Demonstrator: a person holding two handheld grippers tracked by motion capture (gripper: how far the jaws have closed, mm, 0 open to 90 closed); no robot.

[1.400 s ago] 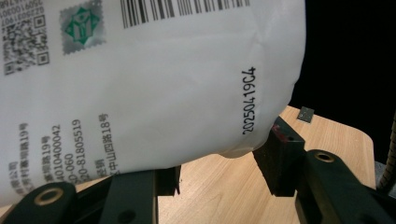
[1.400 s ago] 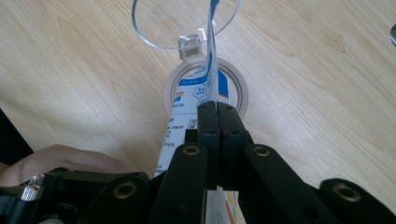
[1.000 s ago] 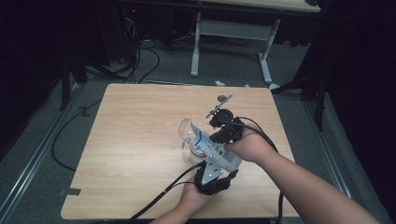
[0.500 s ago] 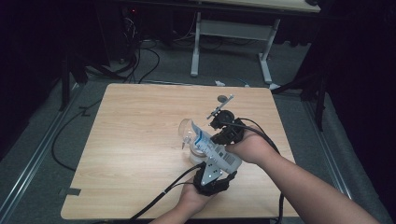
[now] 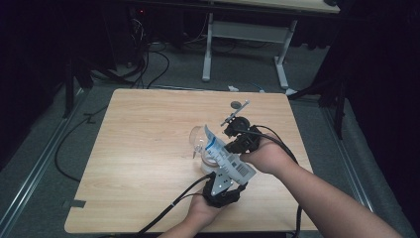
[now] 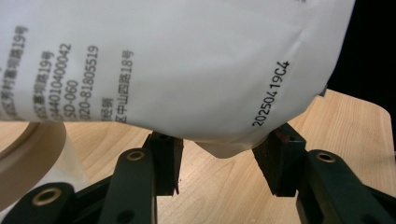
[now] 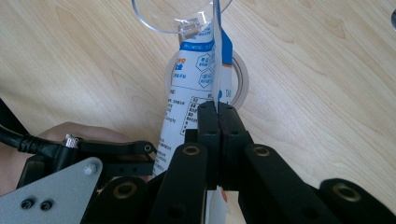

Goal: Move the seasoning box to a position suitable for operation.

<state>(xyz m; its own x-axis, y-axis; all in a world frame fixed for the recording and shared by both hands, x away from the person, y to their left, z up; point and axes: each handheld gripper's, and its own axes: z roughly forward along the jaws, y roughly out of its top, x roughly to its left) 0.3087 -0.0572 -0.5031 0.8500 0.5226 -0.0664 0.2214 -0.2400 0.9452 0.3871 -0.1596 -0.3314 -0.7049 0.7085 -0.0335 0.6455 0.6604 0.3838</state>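
Above the counter [image 5: 148, 148], the white sachet [image 5: 225, 156] is pinched edge-on between the right gripper [image 5: 237, 141]'s closed fingers [image 7: 208, 126], its base at twelve o'clock between the left gripper [image 5: 223, 186]'s parted fingers [image 6: 166, 156].

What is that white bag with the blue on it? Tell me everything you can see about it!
The bag is a soft white packet with blue patches, small black print and a barcode. It looks like smooth, slightly crinkled plastic film. It is held up off the table, slanted, its top end at a clear plastic cup. The right claw is pinched shut on its edge. The left claw has its fingers on either side of the bottom end.
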